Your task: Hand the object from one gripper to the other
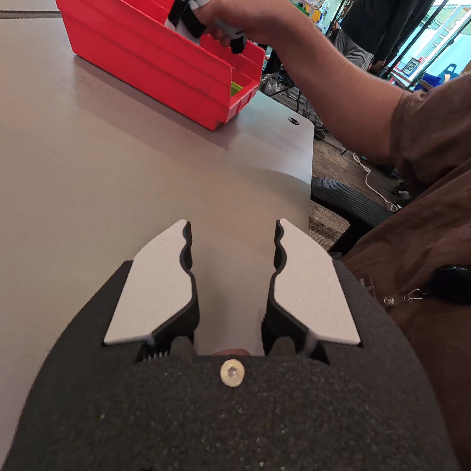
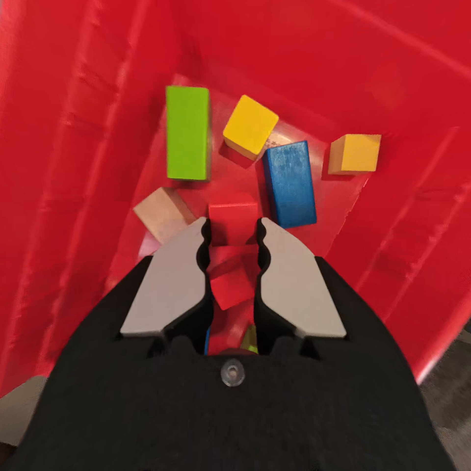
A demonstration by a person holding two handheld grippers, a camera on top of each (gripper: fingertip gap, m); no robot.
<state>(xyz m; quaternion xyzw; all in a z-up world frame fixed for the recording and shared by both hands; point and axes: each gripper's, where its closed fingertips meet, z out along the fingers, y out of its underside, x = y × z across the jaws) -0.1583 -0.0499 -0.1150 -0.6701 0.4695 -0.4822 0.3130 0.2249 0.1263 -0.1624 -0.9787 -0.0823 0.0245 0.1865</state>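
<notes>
No legible writing anywhere. Left tool [image 1: 233, 224] wide apart, empty, above worktop [image 1: 102, 178]. Right tool [image 2: 234, 224] inside red bin [image 2: 76, 127], flanking red block [image 2: 233, 219]; grip uncertain.

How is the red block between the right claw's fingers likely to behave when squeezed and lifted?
The red block looks like painted wood, so it is probably stiff and fairly light. Its flat sides suit the right claw, though glossy paint may slip. Being boxy, it should not roll, but neighbouring blocks may shift.

Bin [image 2: 331, 76]: glossy red plastic. Blocks: painted wood, satin finish; one block [image 2: 163, 212] bare, unpainted wood. Table [image 1: 102, 178]: smooth, matt grey. Gripper fingers [image 1: 158, 283]: matt grey plates on black, grainy plastic.
</notes>
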